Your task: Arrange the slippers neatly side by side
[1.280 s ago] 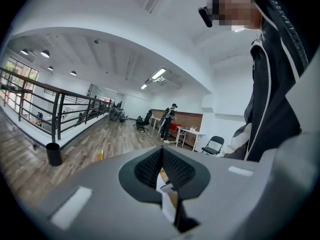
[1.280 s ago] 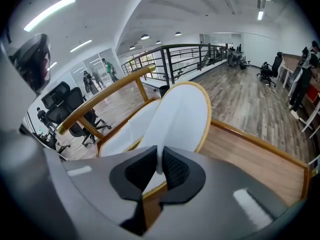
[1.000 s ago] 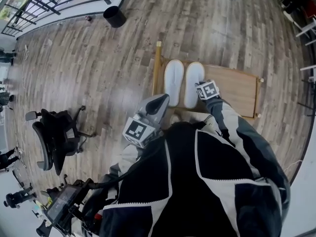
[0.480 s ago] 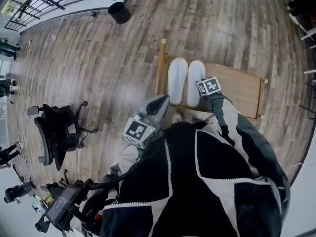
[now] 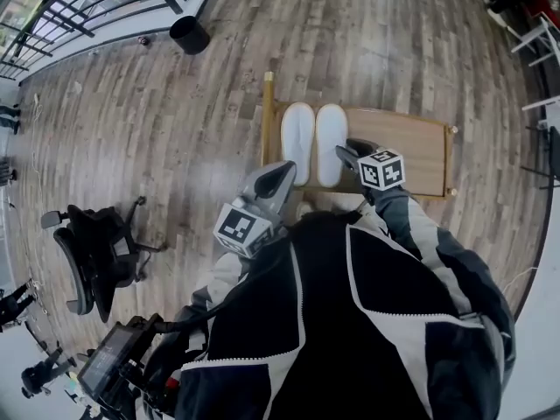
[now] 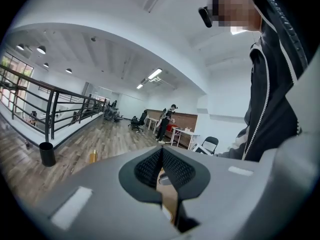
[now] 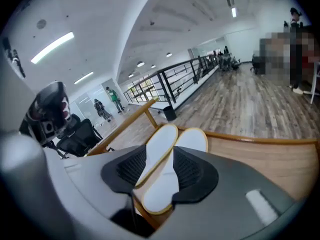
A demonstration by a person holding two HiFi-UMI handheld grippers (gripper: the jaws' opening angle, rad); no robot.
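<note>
Two white slippers lie side by side, toes away from me, on a low wooden platform (image 5: 411, 147): the left slipper (image 5: 297, 138) and the right slipper (image 5: 331, 140). My right gripper (image 5: 347, 152) hovers above the right slipper's heel; its jaws have just been opening and stand open with nothing between them. In the right gripper view the left slipper (image 7: 159, 143) and right slipper (image 7: 194, 140) show below the right gripper (image 7: 160, 173). My left gripper (image 5: 282, 175) is shut and empty, near the left slipper's heel. In the left gripper view the left gripper (image 6: 161, 159) points out level into the room.
The platform has a raised wooden rail (image 5: 268, 116) along its left edge. A black bin (image 5: 188, 33) stands on the plank floor at the far left by a railing (image 5: 79, 7). A black office chair (image 5: 87, 252) is at my left; white chairs (image 5: 542, 42) at the right.
My right gripper has risen off the right slipper's heel and its jaws have parted. The left gripper has stayed where it was. Both slippers lie as before.
</note>
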